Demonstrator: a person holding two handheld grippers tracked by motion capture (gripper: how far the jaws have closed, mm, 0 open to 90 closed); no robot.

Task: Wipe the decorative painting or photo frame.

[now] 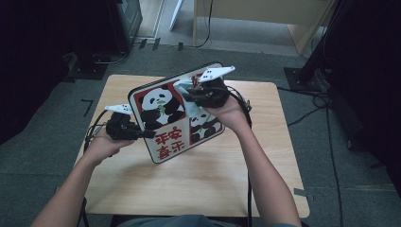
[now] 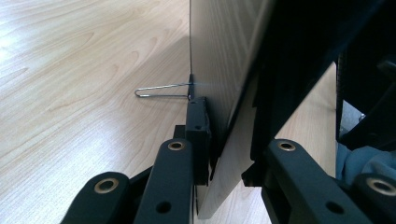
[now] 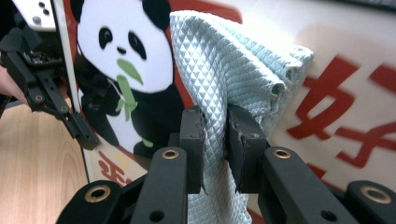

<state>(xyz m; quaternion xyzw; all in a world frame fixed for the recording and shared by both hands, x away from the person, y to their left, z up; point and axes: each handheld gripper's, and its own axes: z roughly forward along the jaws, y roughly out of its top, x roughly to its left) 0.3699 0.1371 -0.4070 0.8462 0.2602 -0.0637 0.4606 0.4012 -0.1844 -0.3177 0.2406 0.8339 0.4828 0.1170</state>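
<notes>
A rectangular board printed with pandas and red characters is held tilted above the wooden table. My left gripper is shut on the board's left edge. In the left gripper view the board runs edge-on between the jaws of that gripper, and a thin wire loop sticks out from its back. My right gripper is shut on a light blue quilted cloth, which lies against the board's printed face. The right gripper view shows its jaws pinching the cloth beside a panda, with the left gripper at the board's edge.
The table is small, with grey carpet all round it. A dark stand base sits on the floor at the back left, wooden furniture at the back, and cables trail at the right.
</notes>
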